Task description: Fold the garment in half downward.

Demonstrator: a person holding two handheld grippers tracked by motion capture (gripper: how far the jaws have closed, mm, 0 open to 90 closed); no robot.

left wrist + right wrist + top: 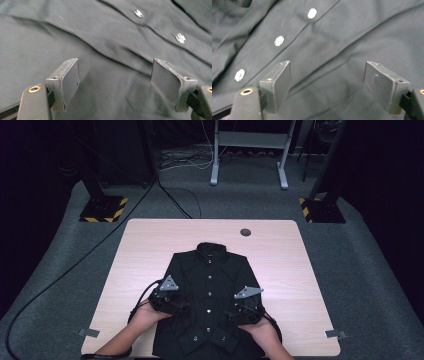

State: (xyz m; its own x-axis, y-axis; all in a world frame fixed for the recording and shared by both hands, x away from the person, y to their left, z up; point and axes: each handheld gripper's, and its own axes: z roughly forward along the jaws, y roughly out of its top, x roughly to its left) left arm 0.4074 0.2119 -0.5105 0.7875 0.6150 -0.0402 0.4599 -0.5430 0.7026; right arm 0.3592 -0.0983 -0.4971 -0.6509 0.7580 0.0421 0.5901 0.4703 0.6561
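- left gripper (186,310) held in the person's left hand (145,316) at the near edge; over the shirt's left half as seen from above; jaws spread wide, nothing pinched; left gripper view shows bare fabric between the pads (71,82), whether the tips touch the cloth can't be told
- right gripper (231,314) in the right hand (265,332), over the shirt's right half; jaws wide too, no fabric clamped; right gripper view shows wrinkled cloth between the pads (379,82)
- both grippers point inward toward the button placket, which runs between them
- black button-up shirt (210,270) lies flat, front up, buttoned, on the near-centre of the table; collar (210,251) at the far end, hem at the near edge; sleeves folded in across the lower front
- white buttons (279,40) in a row along the placket
- light wooden table (145,245); dark round grommet (245,232) near its far edge; grey tape tabs (88,333) at the near corners
- beyond: grey carpet (60,250), black cable (75,265), hazard-striped stand bases (103,209)
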